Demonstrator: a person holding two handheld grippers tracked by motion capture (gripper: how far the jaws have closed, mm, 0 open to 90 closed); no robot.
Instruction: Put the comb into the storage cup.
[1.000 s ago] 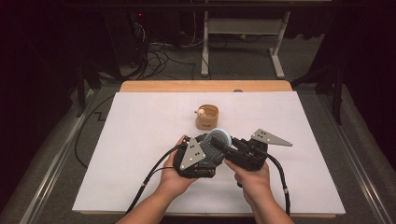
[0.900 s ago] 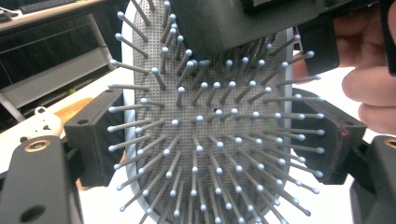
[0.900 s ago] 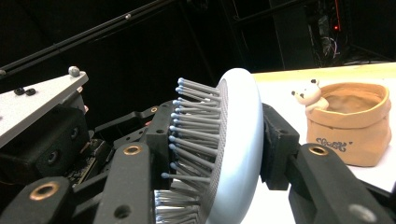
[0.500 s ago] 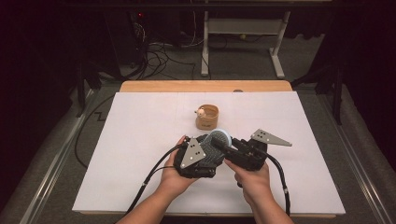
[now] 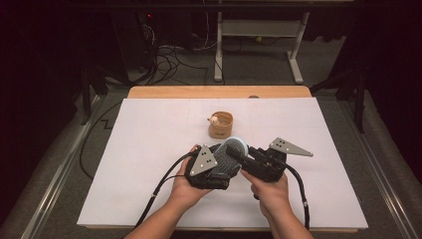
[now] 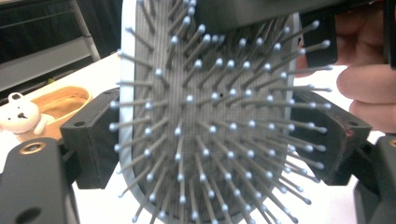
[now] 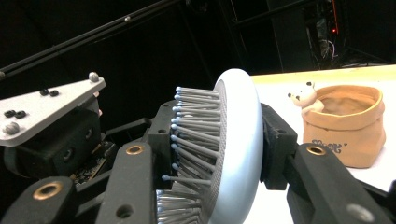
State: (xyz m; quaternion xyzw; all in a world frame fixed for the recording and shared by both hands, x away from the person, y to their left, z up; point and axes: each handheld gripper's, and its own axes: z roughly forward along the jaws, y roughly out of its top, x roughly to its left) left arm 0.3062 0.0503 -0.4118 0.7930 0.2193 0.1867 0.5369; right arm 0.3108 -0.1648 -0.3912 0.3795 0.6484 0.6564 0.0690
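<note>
We see a white-topped bench [image 5: 149, 149] with a wooden far edge | grey floor [image 5: 259, 74] beyond, tangled black cables [image 5: 169, 55] | white desk frame [image 5: 259, 37] behind | surroundings dark, bench brightly lit.

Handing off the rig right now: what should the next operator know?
Left tongs: shut across the width of the hairbrush head, bristles facing its camera.
Right tongs: shut on the same head, front to back.
Things: hairbrush held above the white table; tan pouch with a bear charm stands beyond, apart from both.
Done: brush is up, in both grips.
Left: release one grip; brush not yet put anywhere.
</note>
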